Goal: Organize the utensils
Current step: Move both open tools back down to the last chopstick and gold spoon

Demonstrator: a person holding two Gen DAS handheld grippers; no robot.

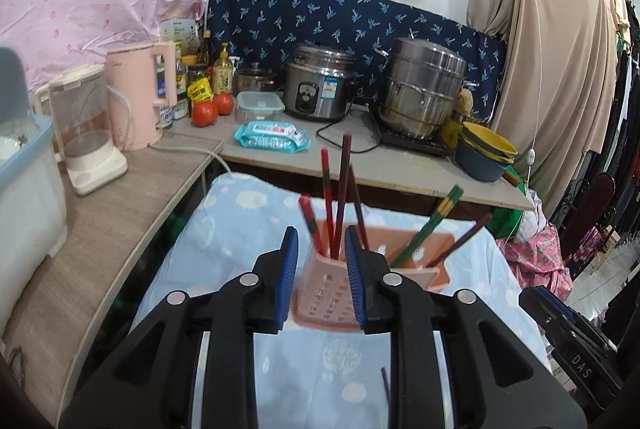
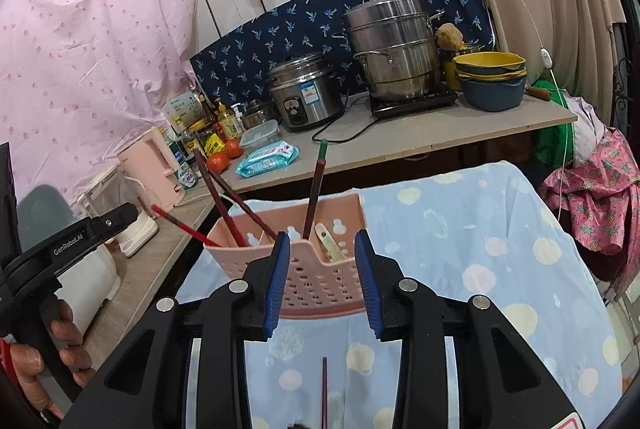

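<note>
Blue spotted cloth (image 2: 460,229) over a table, kitchen counter (image 1: 280,153) across the back.

Left gripper (image 1: 322,279), low centre of its view, holds nothing, fingers narrowly apart before the pink holder (image 1: 360,269) of chopsticks (image 1: 340,197). Right gripper (image 2: 322,283), low centre, stands wider and empty, near the holder; one loose chopstick (image 2: 324,393) lies on the cloth at the bottom edge.

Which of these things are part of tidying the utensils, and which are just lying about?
Part of the job:
pink holder
chopsticks in it
loose chopstick on the cloth
spoon in the holder
both grippers, open and empty: left gripper, right gripper

Just lying about:
rice cooker
steamer pot
tomatoes
wipes
kettle
bowls
</note>
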